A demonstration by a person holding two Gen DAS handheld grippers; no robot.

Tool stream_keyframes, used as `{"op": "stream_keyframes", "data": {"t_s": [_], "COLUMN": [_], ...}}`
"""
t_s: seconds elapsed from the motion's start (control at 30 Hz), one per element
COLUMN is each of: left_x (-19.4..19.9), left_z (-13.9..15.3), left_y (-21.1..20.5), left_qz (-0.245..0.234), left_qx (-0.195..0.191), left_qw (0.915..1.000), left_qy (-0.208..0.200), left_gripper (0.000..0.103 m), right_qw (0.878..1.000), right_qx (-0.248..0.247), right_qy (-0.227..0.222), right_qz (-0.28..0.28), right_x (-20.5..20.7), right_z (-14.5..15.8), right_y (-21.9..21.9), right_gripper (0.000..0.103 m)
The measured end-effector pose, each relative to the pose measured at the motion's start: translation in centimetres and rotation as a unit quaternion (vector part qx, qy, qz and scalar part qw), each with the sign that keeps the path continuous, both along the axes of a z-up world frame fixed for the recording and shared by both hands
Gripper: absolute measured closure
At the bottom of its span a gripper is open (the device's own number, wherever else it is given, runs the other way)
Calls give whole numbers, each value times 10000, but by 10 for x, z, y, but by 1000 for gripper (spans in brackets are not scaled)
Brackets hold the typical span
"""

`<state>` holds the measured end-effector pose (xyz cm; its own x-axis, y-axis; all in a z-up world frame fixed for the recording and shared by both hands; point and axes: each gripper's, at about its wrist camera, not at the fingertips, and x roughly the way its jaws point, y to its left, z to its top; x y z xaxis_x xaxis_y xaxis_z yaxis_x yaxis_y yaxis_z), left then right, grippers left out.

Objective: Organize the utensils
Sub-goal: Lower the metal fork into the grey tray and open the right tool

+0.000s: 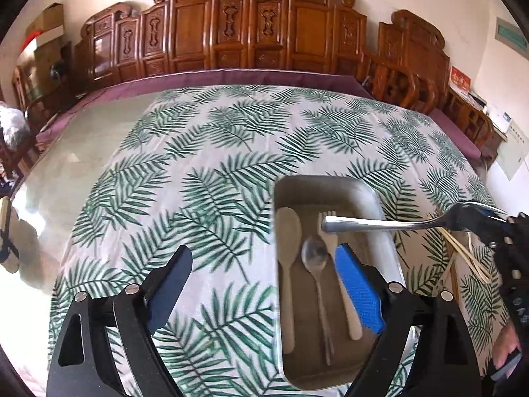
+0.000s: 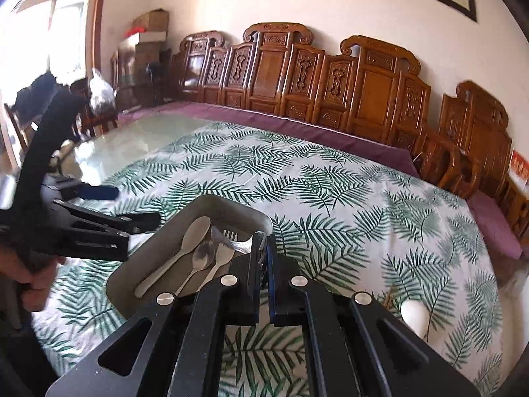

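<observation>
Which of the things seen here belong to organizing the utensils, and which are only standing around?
Belong to the job:
metal tray
white spoon
metal spoon
white fork
metal fork in right gripper
chopsticks

Only standing around:
carved wooden chairs
cardboard boxes

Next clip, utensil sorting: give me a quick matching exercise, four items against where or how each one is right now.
Items:
1. metal fork
2. metal spoon
3. chopsticks
4. left gripper

States:
A. lying in the metal tray
B. on the leaf-print tablecloth, outside the tray
C. open, holding nothing
D. clamped by the right gripper, held above the tray

Pairs: 1-D, 2-A, 3-B, 4-C
</observation>
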<state>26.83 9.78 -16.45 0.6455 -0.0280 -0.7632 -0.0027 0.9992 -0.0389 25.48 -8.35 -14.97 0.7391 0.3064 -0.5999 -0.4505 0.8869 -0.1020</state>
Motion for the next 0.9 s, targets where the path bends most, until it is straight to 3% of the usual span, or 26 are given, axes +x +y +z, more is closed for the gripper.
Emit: {"op": "stream_keyframes", "data": {"t_s": [0.4,0.9], "left_x": [-3,-4], "left_z": [7,8], "left_y": [25,26], "left_qz": [204,220], "left_qx": [-123,-144], "left_qw": [9997,9996], "left_qy": [-84,-84], "left_gripper": [18,18], "right_qw": [9971,9976], "right_qx": [-601,115], "right_qy": [-471,600], "right_qz": [-21,311], "right_x": [2,-31], "right_z": [-17,-42], "right_y": [37,32], "right_gripper": [99,89]}}
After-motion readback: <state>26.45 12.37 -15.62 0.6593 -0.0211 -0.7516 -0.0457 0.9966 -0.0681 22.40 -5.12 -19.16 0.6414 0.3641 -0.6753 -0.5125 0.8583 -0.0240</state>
